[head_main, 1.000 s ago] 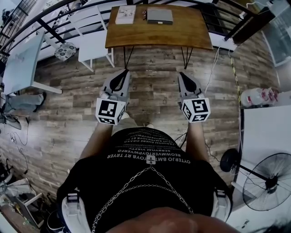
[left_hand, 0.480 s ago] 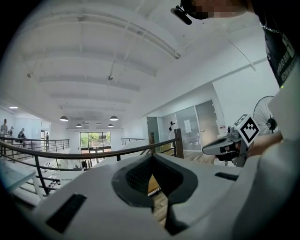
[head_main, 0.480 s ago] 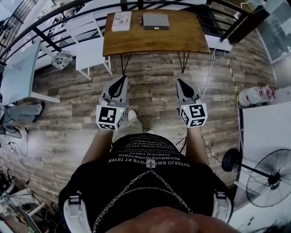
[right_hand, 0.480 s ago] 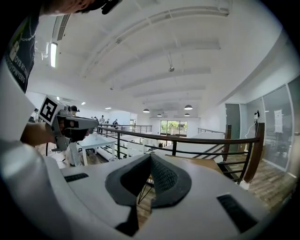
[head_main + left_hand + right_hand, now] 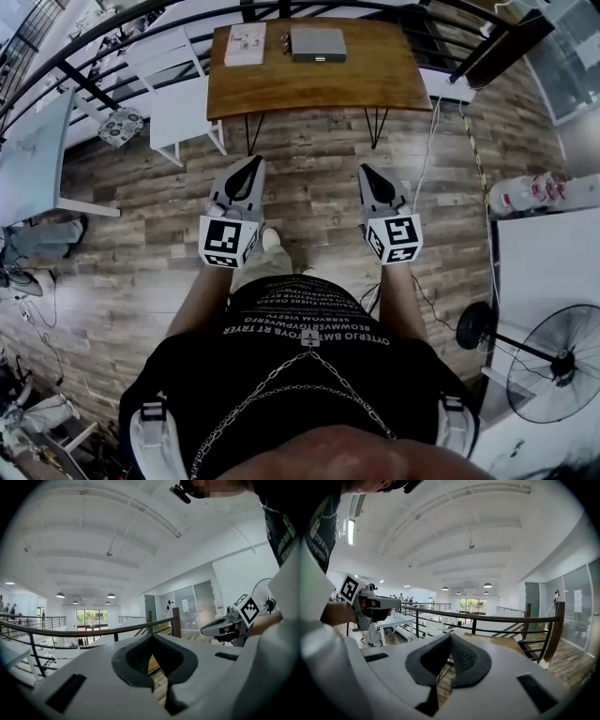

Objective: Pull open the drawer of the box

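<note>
With left gripper (image 5: 253, 164) and right gripper (image 5: 365, 171) closed, empty, grasp top-centre box (image 5: 317, 43), probably light and stiff, at drawer front.

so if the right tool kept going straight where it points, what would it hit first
The right tool would probably meet the brown wooden table with black hairpin legs, near its front edge; nothing shows in between, though depth is unclear.
</note>
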Available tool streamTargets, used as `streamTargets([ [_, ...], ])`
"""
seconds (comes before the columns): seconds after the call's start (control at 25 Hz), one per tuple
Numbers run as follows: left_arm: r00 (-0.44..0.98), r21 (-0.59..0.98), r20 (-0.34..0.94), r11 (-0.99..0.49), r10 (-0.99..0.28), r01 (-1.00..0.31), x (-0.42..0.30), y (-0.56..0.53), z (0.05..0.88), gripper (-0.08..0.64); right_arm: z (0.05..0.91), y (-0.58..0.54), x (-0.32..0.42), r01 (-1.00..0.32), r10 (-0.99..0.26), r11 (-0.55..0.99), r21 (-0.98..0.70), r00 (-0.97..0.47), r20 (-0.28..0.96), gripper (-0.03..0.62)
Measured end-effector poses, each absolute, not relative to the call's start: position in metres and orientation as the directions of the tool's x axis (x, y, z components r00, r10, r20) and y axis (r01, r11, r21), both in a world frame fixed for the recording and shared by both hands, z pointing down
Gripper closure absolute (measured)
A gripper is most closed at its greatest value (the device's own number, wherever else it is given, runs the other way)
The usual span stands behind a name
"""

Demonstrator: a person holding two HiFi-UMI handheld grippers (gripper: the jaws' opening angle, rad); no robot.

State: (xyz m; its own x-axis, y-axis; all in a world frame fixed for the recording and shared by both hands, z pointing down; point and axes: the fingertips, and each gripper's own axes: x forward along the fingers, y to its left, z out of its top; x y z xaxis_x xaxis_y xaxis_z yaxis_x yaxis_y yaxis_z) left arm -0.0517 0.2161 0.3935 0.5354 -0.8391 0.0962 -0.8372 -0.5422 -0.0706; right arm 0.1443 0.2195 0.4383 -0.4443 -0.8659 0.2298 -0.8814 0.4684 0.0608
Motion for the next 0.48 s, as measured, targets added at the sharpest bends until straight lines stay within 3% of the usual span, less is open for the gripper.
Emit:
streamTargets([
  [0.48, 0.564, -0.052, 0.106, -0.571, -0.819, -0.819, -0.059, 0.162, 0.403, 0.555, 0.445, 0.17, 0.131, -0.888, -0.867, 0.456, 0.055, -0.43, 0.249, 0.595],
])
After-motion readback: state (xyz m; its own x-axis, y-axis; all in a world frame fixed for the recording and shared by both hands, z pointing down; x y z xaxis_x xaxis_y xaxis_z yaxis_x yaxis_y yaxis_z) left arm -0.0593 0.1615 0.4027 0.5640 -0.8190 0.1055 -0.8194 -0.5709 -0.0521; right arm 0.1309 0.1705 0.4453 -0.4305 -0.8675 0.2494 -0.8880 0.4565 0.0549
